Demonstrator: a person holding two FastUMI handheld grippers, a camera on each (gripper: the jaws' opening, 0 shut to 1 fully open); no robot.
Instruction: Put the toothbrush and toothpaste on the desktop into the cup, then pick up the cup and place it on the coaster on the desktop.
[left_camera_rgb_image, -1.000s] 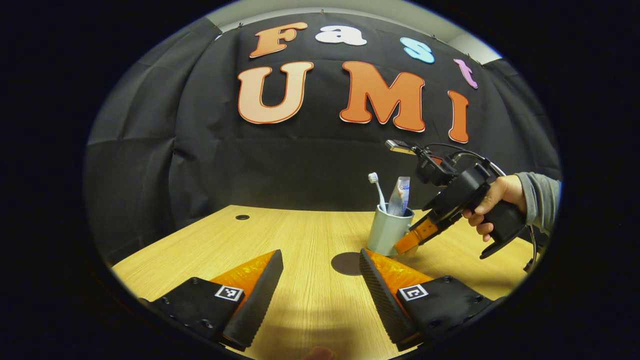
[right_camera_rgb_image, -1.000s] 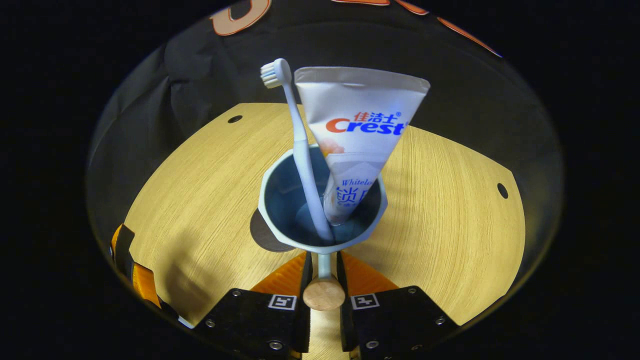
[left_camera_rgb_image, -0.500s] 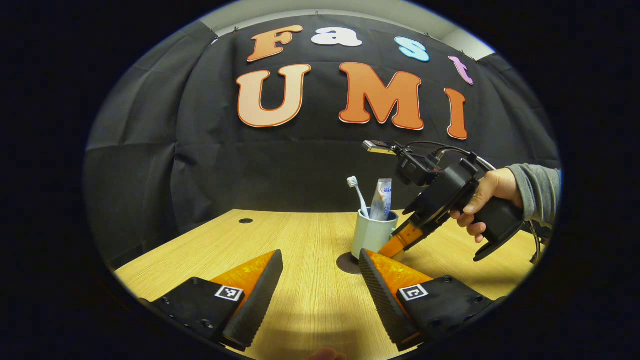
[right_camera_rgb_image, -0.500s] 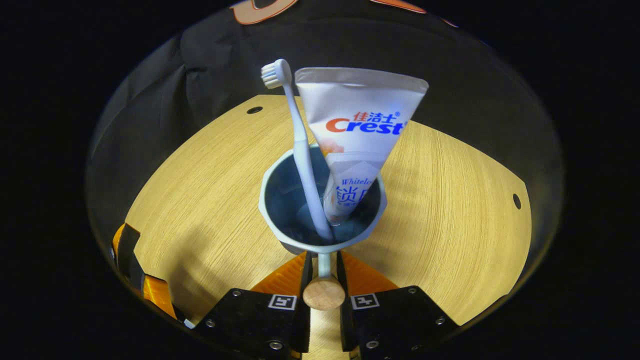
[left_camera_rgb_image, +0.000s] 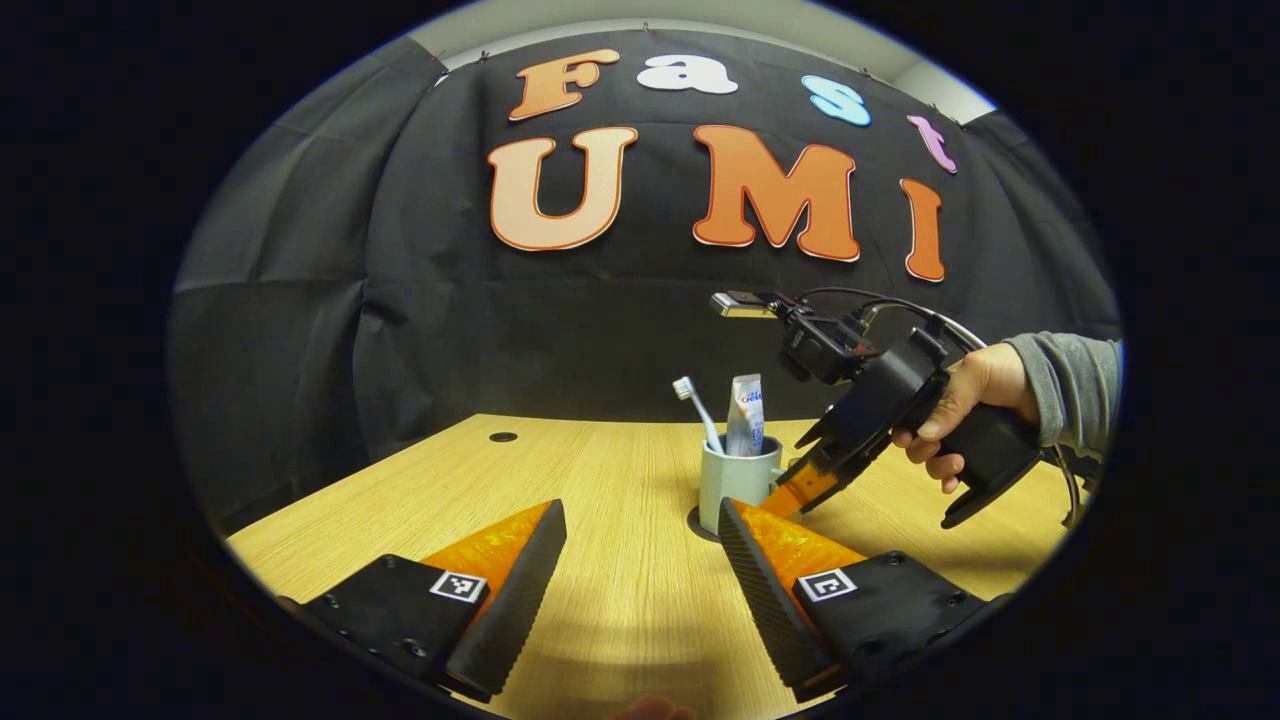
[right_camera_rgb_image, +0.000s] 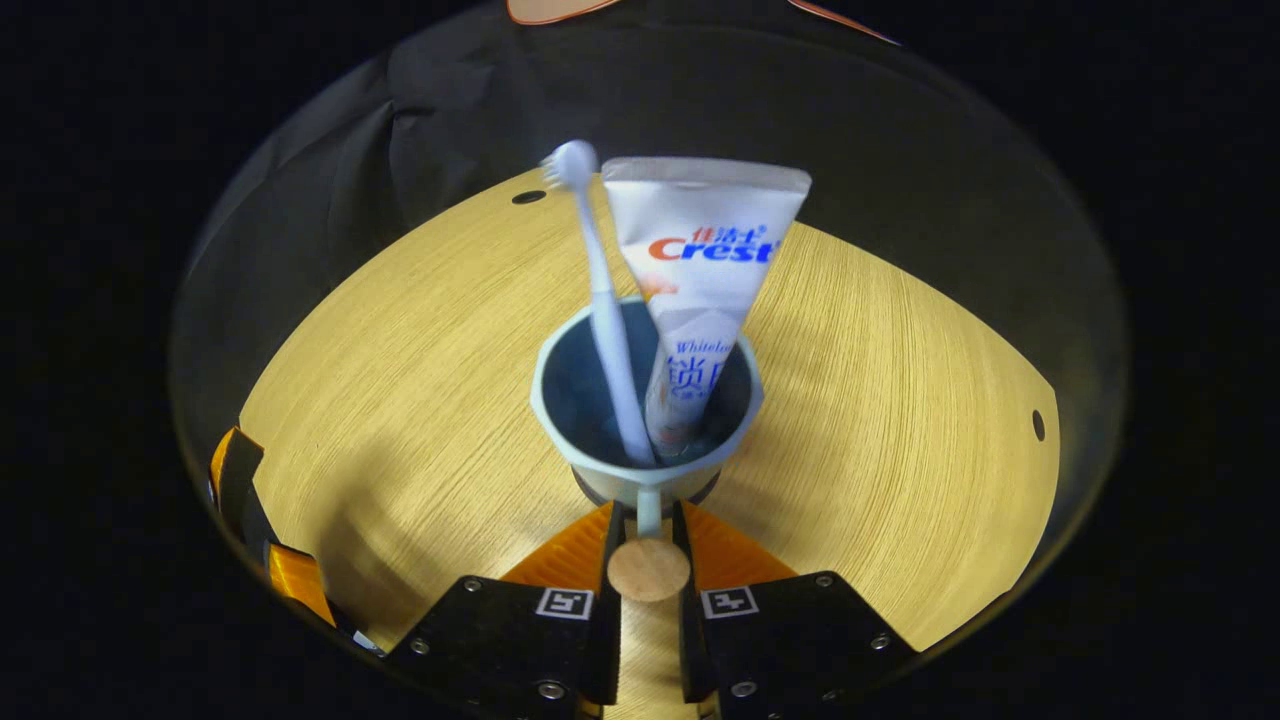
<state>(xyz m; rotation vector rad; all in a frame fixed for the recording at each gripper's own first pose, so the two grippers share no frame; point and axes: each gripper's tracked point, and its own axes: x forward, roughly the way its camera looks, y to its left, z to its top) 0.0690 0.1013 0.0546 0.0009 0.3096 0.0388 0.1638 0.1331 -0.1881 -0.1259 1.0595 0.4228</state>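
Note:
A pale blue cup (right_camera_rgb_image: 590, 400) holds a white toothbrush (right_camera_rgb_image: 605, 310) and a white toothpaste tube (right_camera_rgb_image: 705, 270), both standing up out of it. My right gripper (right_camera_rgb_image: 647, 515) is shut on the cup's handle, whose round wooden knob (right_camera_rgb_image: 648, 570) sits between the fingers. A dark coaster (right_camera_rgb_image: 590, 490) peeks out from under the cup's base. In the left gripper view the cup (left_camera_rgb_image: 738, 485) stands over the coaster (left_camera_rgb_image: 695, 520), with the right gripper (left_camera_rgb_image: 800, 490) held by a hand (left_camera_rgb_image: 965, 400). I cannot tell whether cup and coaster touch. My left gripper (left_camera_rgb_image: 640, 508) stays open, low over the table.
The wooden table (left_camera_rgb_image: 500, 500) has a small round hole (left_camera_rgb_image: 503, 437) at the back left. In the right gripper view the holes (right_camera_rgb_image: 528, 197) (right_camera_rgb_image: 1037, 425) lie at the far left and right edges. The left gripper (right_camera_rgb_image: 250, 510) shows at the lower left there.
The right gripper has carried the cup from beside the coaster to over it and lower. The toothbrush head now looks blurred. My left gripper has stayed put and open.

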